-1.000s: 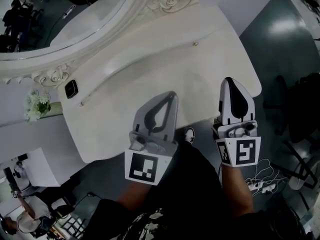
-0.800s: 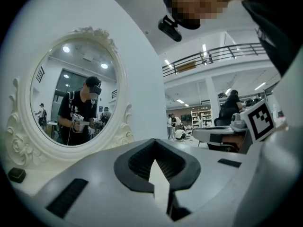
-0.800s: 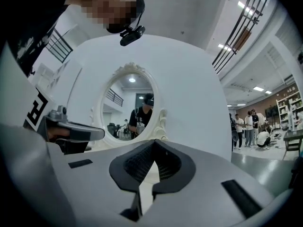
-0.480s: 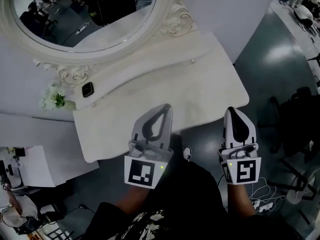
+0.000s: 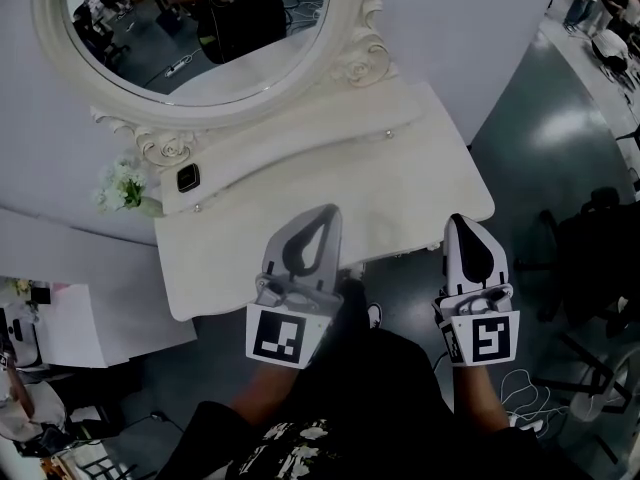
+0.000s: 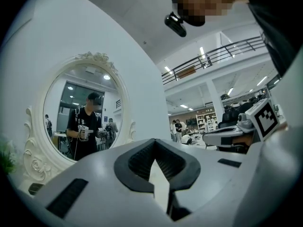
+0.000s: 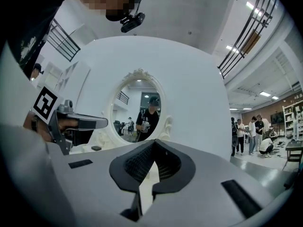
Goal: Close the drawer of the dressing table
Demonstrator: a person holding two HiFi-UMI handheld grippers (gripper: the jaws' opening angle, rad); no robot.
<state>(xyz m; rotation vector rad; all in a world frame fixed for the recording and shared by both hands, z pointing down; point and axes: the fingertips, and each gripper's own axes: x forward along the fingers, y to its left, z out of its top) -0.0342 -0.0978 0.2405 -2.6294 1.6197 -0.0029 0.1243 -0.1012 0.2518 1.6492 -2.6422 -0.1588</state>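
The surface (image 5: 300, 198) in front of me is a cream top with a curved front edge. It stands on a dark, glossy floor (image 5: 560, 138). Along its back runs a raised ledge (image 5: 300, 133), with a knob (image 5: 388, 133) towards the right and a second knob (image 5: 196, 207) at the left. On the ledge's left end lies a small black thing (image 5: 187, 177); I cannot tell what it is. An oval mirror (image 5: 200, 28) in an ornate white frame rises from the back. White flowers (image 5: 122, 186) sit just beside the left end; whether they rest on the surface I cannot tell.
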